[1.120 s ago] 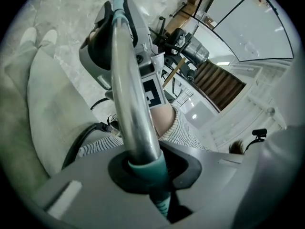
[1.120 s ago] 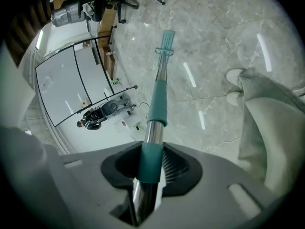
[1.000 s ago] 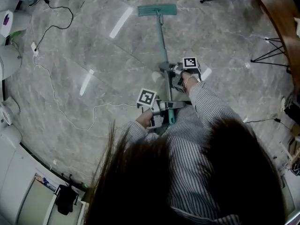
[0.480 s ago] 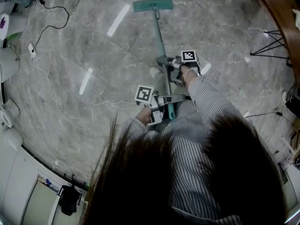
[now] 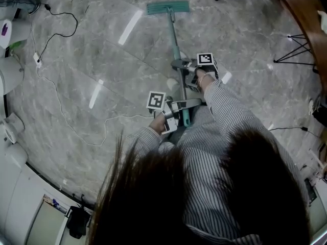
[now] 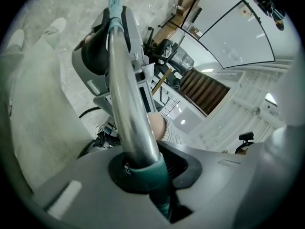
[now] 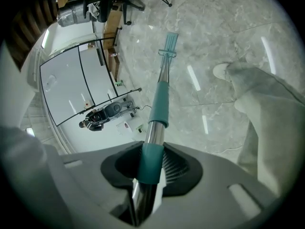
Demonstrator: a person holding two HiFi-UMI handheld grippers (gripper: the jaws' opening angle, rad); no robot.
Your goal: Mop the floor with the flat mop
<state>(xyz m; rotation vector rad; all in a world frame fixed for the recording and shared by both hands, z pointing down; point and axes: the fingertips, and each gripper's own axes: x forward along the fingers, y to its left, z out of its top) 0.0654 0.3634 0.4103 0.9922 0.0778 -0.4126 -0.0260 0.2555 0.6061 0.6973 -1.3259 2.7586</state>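
A flat mop lies with its teal head [image 5: 168,7] on the grey marble floor at the top of the head view. Its metal pole [image 5: 175,50] slants down toward me. My right gripper [image 5: 187,65] is shut on the pole about halfway up. Lower, my left gripper [image 5: 183,106] is shut on the pole near its teal end grip [image 5: 186,119]. In the right gripper view the pole [image 7: 159,99] runs from the jaws out to the mop head [image 7: 169,44]. The pole [image 6: 125,89] fills the middle of the left gripper view, teal collar [image 6: 147,171] in the jaws.
A white cable [image 5: 61,106] and a black cable [image 5: 56,29] trail over the floor at left. Black tripod legs [image 5: 294,55] stand at right beside a curved wooden edge [image 5: 306,19]. White appliances [image 5: 10,70] line the left edge. My shoe [image 7: 221,71] is near the pole.
The mop head has slid a little up and left on the floor since a second ago. Both grippers keep their hold and have shifted slightly upward with the pole.
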